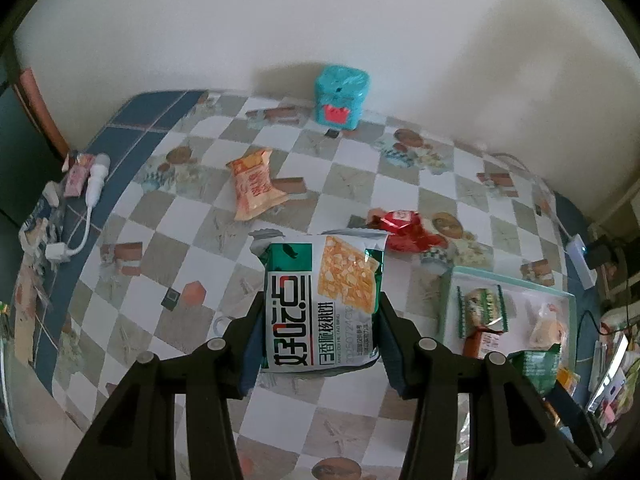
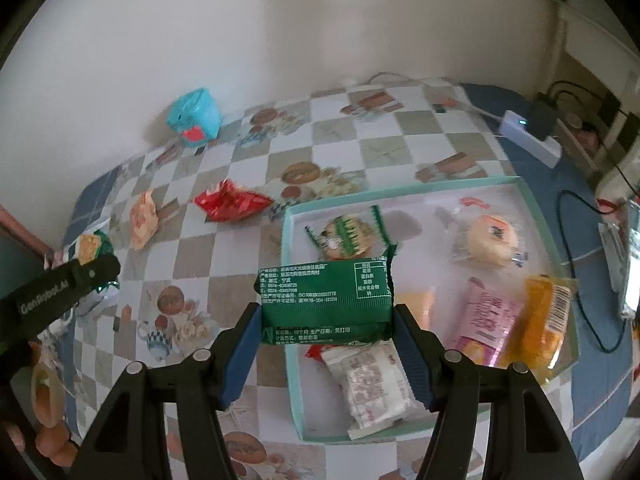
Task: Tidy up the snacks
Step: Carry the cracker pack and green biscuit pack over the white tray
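Observation:
My left gripper [image 1: 320, 328] is shut on a white and green cracker packet [image 1: 322, 300] and holds it above the checkered table. My right gripper [image 2: 326, 322] is shut on a dark green snack packet [image 2: 326, 300] and holds it over the left wall of the mint-green tray [image 2: 290, 320]. The tray holds several snacks, among them a white packet [image 2: 372, 388], a pink packet [image 2: 486, 320] and an orange packet [image 2: 544, 320]. An orange packet [image 1: 254, 190] and a red packet [image 1: 402, 228] lie loose on the table. The tray also shows in the left wrist view [image 1: 446, 300].
A teal toy box [image 1: 340, 96] stands at the back by the wall. A white cable and adapter [image 1: 86, 200] lie at the table's left edge. A power strip with a plug [image 2: 528, 136] and black cables lie right of the tray.

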`<state>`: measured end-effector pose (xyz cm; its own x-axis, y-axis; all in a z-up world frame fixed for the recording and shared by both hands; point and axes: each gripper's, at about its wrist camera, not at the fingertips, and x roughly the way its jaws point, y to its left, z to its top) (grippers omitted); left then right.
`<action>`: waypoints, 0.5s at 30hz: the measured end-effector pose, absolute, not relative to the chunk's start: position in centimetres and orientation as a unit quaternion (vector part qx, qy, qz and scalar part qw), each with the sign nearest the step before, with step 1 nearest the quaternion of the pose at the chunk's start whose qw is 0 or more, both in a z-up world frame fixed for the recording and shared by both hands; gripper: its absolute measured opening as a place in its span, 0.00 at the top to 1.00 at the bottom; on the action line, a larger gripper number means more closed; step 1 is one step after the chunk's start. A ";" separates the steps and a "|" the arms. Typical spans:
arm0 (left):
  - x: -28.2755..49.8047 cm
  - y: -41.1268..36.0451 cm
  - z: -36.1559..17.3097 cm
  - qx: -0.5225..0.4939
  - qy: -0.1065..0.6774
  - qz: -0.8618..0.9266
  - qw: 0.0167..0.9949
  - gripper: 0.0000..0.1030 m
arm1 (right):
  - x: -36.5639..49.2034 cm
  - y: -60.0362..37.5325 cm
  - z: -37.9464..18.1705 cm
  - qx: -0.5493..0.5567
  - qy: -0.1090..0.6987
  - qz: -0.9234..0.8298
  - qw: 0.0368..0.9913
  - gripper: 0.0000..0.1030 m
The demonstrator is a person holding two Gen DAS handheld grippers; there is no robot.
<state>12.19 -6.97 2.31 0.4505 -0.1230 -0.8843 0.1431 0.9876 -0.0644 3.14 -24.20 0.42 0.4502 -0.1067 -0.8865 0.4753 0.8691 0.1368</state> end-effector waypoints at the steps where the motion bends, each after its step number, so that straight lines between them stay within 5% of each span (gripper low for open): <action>1: 12.0 -7.2 2.5 0.011 0.516 -0.080 0.853 0.49 | 3.0 -24.4 0.6 0.189 0.491 -0.177 0.832 0.34; 15: 9.7 -12.7 2.1 0.063 0.514 -0.111 0.848 0.49 | 0.6 -30.9 -0.7 0.244 0.496 -0.241 0.797 0.34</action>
<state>9.74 -12.70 2.12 0.4474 -0.1238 -0.8857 0.2530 0.9674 -0.0075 0.59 -30.91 -0.67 0.3906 -0.1432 -0.9093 0.6269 0.7647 0.1489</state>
